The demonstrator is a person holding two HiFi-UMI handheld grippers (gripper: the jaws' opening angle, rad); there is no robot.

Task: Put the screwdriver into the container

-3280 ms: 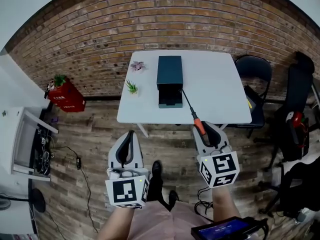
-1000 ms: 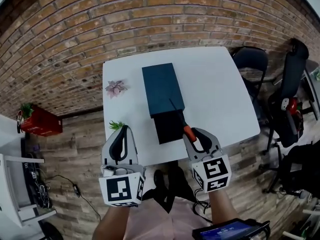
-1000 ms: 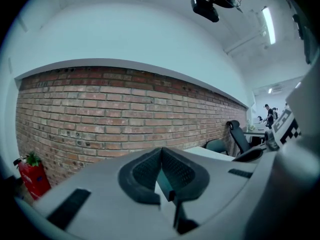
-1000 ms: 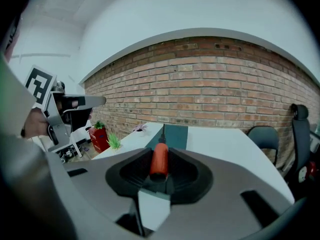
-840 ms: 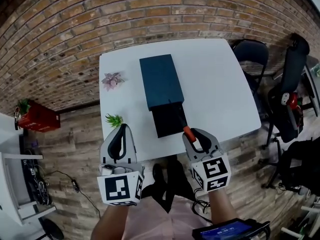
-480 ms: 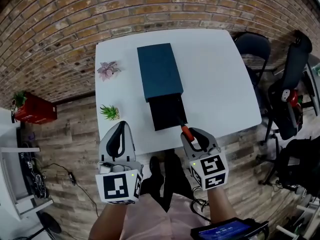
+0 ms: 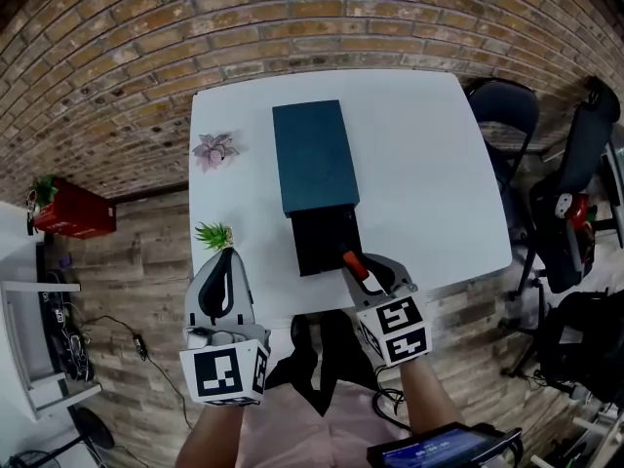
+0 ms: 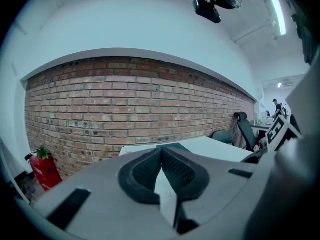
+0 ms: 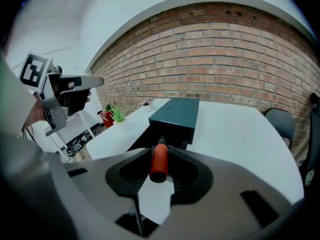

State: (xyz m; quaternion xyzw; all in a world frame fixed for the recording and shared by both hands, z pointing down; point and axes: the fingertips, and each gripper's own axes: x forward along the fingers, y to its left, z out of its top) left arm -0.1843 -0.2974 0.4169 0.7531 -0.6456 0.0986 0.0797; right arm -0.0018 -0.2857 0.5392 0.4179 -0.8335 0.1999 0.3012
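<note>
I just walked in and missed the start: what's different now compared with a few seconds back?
The right gripper, holding the screwdriver throughout, came up to the table and dipped; the tip now points toward the open drawer of the container. The left gripper stayed shut and empty; the container stayed put.

White table beside brick wall; pink plant, green plant near left edge.

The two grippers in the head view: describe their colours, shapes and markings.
Both the left gripper and right gripper have pale grey, rounded bodies tapering to jaws lined with black textured pads. Each carries a white cube at its rear bearing black square markers.
</note>
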